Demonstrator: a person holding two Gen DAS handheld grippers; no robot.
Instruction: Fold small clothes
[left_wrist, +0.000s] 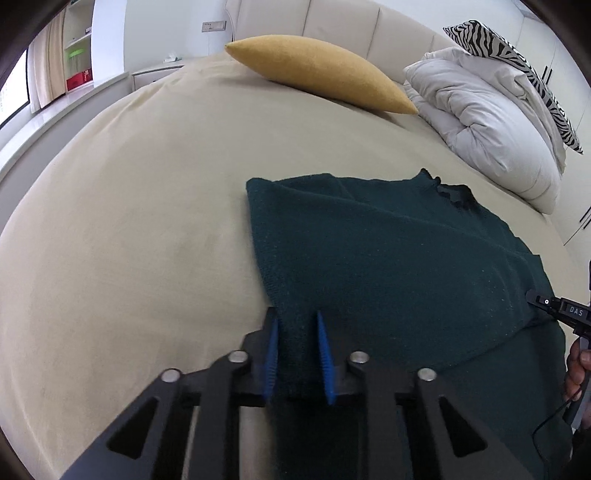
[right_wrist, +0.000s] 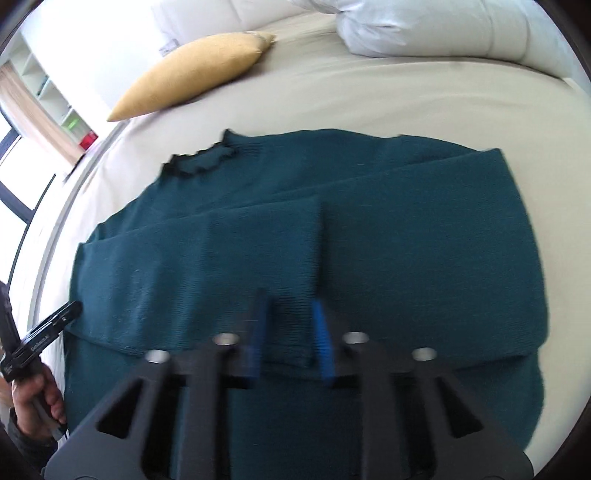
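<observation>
Sweater (left_wrist: 388, 258) lies flat on the bed (left_wrist: 129, 221), sleeves folded across its body, collar (left_wrist: 452, 192) toward the headboard (left_wrist: 340, 18). Cushion (left_wrist: 317, 74) sits behind the sweater, near the headboard. Bundled duvet (left_wrist: 487, 122) lies right of the cushion, striped pillow (left_wrist: 517, 66) on it. Left gripper (left_wrist: 297, 332) is at the sweater's near left edge, right gripper (right_wrist: 291, 321) at its near middle. Shelves (left_wrist: 77, 48) stand far left beyond the bed.
</observation>
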